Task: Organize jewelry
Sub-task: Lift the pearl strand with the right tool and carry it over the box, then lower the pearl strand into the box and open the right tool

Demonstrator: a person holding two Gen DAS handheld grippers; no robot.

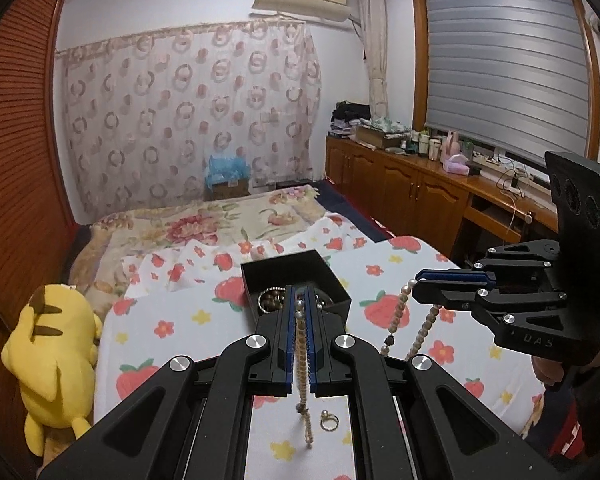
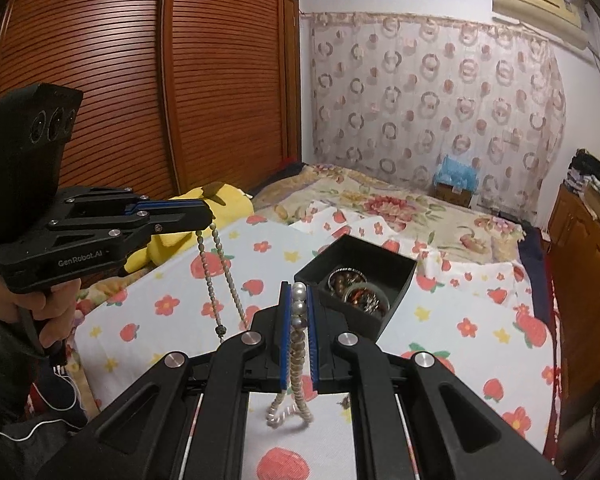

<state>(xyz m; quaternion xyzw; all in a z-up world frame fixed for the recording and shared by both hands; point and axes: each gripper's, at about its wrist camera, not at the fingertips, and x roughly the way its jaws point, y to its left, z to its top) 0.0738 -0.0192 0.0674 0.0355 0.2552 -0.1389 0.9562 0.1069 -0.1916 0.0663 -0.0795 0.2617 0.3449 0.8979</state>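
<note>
**Pearl necklace held between two tools above a bed**

The bed (image 1: 228,336), covered by a white sheet printed with strawberries and flowers, lies under both tools. A yellow plush toy (image 1: 52,364) rests at the bed's edge, to the left of the left tool (image 1: 300,300). A black open-topped jewelry box (image 1: 296,276) sits on the sheet directly ahead of the left tool's tips and ahead-right of the right tool (image 2: 299,300); it contains a brown bead bracelet (image 1: 272,300) and other pieces too small to identify. Both tools are clamped on one pearl necklace (image 2: 298,320): the left tool's fingers are pressed together on one part, the right tool's on another. In the left wrist view the right tool (image 1: 416,284) stands to the right, strands hanging from its tips. Between and beneath the tools the strands dangle over the sheet. A small gold ring (image 1: 328,420) lies on the sheet below the left tool.
</note>
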